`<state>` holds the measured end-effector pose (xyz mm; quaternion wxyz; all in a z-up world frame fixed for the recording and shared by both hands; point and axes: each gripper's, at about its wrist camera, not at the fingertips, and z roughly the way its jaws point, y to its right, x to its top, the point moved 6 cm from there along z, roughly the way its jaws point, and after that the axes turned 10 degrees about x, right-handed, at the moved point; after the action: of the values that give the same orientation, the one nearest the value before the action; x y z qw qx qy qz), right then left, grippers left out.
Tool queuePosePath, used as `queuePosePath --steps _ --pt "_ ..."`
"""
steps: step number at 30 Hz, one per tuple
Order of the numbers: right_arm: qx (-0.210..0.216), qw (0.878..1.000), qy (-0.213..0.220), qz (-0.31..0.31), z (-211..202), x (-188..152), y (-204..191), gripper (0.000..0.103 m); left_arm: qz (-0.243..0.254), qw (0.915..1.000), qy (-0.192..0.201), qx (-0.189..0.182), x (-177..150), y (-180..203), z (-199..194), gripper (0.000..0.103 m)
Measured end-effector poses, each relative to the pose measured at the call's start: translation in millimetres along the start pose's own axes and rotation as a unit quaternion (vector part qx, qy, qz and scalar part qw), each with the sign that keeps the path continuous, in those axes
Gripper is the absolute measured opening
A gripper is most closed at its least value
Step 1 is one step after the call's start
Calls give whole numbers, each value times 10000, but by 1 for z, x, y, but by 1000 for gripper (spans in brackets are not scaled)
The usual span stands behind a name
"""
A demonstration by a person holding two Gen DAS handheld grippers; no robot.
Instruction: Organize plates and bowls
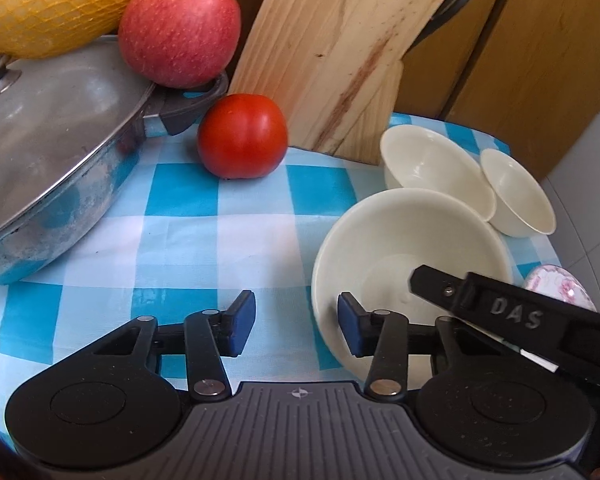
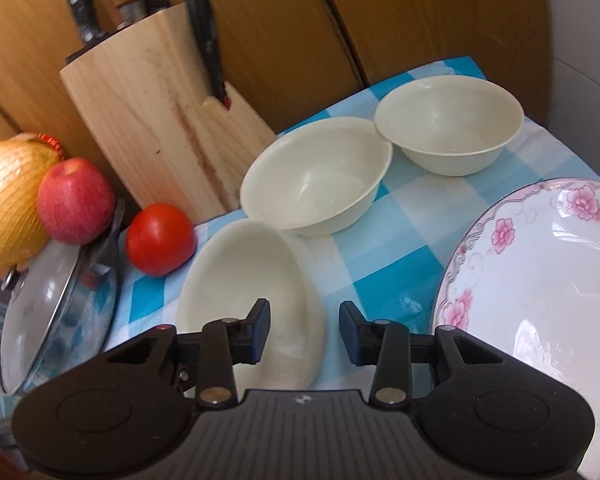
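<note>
Three cream bowls stand on the blue-checked cloth (image 1: 180,216). The nearest, largest bowl (image 1: 412,240) (image 2: 240,280) looks tipped. My left gripper (image 1: 296,328) straddles its near-left rim, the right pad over the bowl wall and the left pad well clear of it, so it is open. My right gripper (image 2: 304,332) straddles the opposite rim with small gaps on both sides, also open; one of its fingers (image 1: 440,286) reaches into the bowl. A middle bowl (image 2: 316,176) and a small bowl (image 2: 448,128) sit behind. A pink-flowered plate (image 2: 540,300) lies at right.
A lidded pan (image 1: 60,152) fills the left, with a red apple (image 1: 180,28) and a netted yellow fruit (image 1: 52,0) behind it. A tomato (image 1: 242,136) and a wooden knife block (image 1: 340,52) stand at the back, against wooden cabinet doors (image 2: 420,20).
</note>
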<state>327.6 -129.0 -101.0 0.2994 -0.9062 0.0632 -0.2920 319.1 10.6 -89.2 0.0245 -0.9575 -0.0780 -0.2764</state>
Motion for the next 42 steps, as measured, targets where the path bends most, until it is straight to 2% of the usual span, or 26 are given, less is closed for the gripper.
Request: queuePosePath --steps 5,10,13,16,17,20,23,27,29,30,32,35,42 --pt "349 9990 -145 249 -2 -6 -3 32 141 9999 51 -26 -2 0 -11 42" --pt "538 9979 -332 167 -4 -14 -12 32 284 9996 77 -32 -9 -6 -26 43" --pt "496 9978 -433 119 -5 -17 -12 32 271 9996 53 21 -11 -14 -29 50" --pt "565 9953 -755 215 -2 -26 -10 32 55 9998 106 128 -7 -26 -28 60" --pt "603 9944 -822 277 -1 -28 -9 32 -7 9999 66 128 -6 -29 -26 61" --pt "436 9962 -749 66 -7 -28 -13 32 -176 9998 -35 72 -4 -33 -20 61" --pt "261 9985 -490 1 -18 -20 -14 41 -188 9998 -72 7 -1 -28 -16 61" --pt "246 9995 -168 97 -21 -9 -8 42 -142 9999 -39 -5 0 -18 -12 61" --pt "196 9996 -145 131 -17 -7 -4 42 -77 10000 -61 5 -2 -13 -9 57" --pt "164 9997 -163 111 -15 -6 -3 41 -6 10000 -56 52 -2 -11 -7 56" --pt "203 9996 -201 49 -11 -6 -4 27 123 9997 -10 210 -4 -8 -6 53" --pt "139 9995 -264 -69 -7 -6 -7 16 237 9993 -10 279 -6 -5 -4 43" --pt "171 9989 -416 -149 -4 -13 -9 14 408 9987 140 269 -7 2 -11 36"
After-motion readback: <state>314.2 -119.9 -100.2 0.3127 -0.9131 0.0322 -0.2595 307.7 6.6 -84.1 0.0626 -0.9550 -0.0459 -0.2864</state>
